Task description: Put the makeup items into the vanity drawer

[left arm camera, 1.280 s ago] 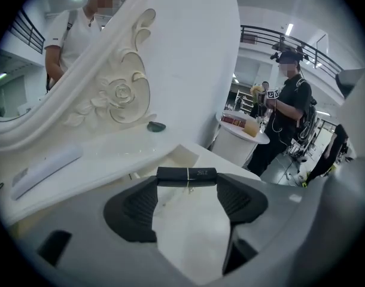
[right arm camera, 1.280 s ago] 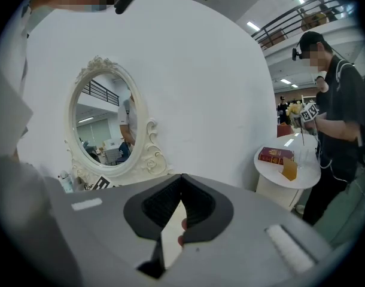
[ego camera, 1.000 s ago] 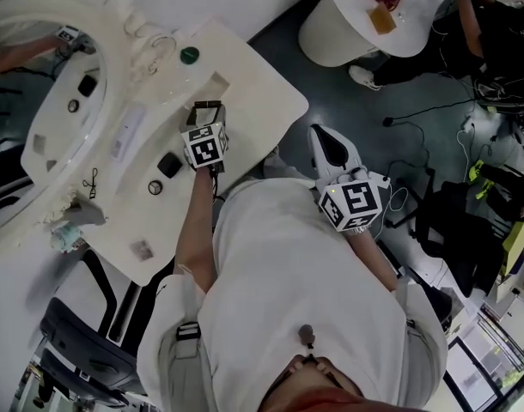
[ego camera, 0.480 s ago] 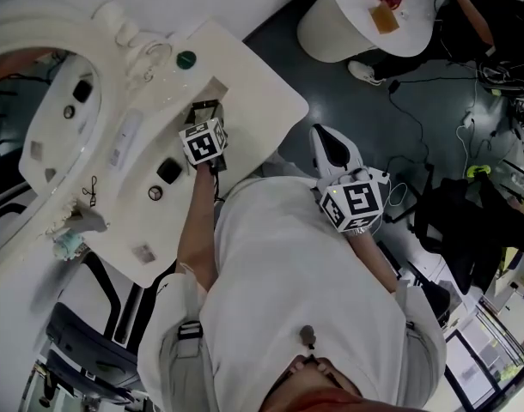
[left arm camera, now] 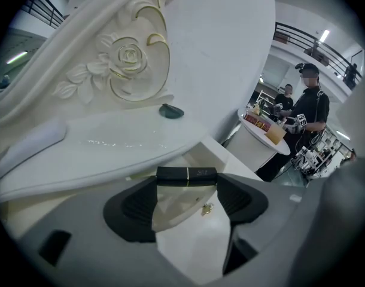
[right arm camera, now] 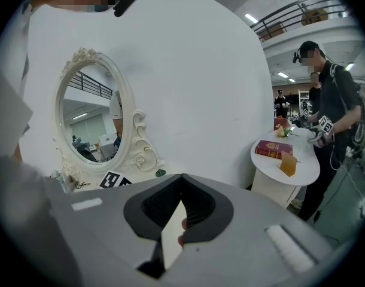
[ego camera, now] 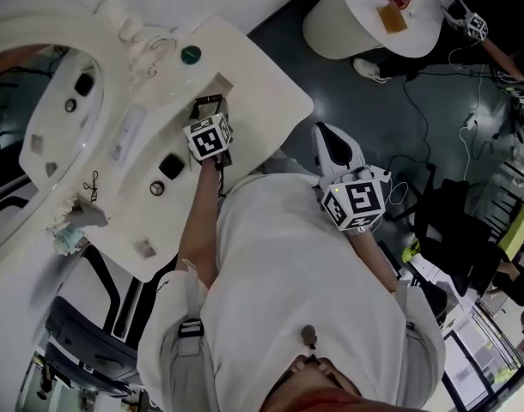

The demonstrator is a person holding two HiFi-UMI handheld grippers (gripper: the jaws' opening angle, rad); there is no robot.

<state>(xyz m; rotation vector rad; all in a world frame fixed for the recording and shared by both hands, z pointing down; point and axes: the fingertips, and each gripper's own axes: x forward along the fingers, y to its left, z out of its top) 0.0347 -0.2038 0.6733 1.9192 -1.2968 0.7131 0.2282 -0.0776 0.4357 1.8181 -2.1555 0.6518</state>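
Observation:
My left gripper is shut on a black lipstick tube, held crosswise at its tips. It hangs just over the small open drawer of the white vanity. In the left gripper view the drawer lies below the jaws, its gold knob facing me. A black compact, a small round item and a small square item lie on the tabletop. My right gripper is shut and empty beside my body, off the table.
A green round lid sits on the upper shelf near the oval mirror. A long white item lies on that shelf. A round white side table with a red book stands beyond, with people near it.
The left gripper with the lipstick tube has edged slightly toward the drawer. The right gripper has stayed put. People in the background have shifted.

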